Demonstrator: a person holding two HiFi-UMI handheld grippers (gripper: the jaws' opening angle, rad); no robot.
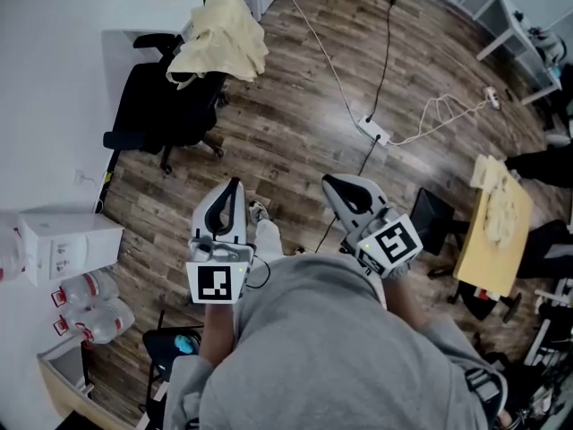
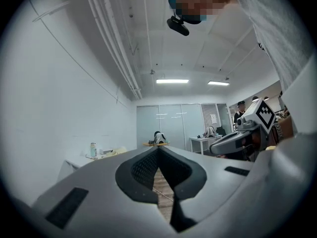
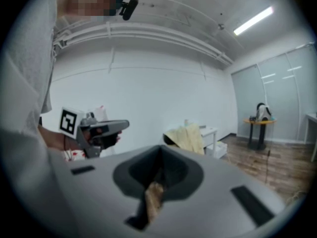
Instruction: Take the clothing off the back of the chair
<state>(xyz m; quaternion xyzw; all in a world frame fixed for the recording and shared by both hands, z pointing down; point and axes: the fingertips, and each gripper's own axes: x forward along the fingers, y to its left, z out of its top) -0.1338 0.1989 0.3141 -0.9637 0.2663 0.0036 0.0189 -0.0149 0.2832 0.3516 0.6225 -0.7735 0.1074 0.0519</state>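
— So, the clothing (image 1: 219, 36)?
— Pale yellow, crumpled, draped over the back of the black chair (image 1: 159, 106), beside the white tabletop (image 1: 116, 3) corner.
— Room?
— Bare floor (image 1: 286, 133) between. Left gripper (image 1: 235, 186) and right gripper (image 1: 333, 183) both closed, empty.

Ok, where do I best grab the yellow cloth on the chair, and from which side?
Probably the top fold of the cloth, where it humps over the chair back: it drapes down from there, so it should lift straight off. Come from the open floor side; the desk crowds the far side.
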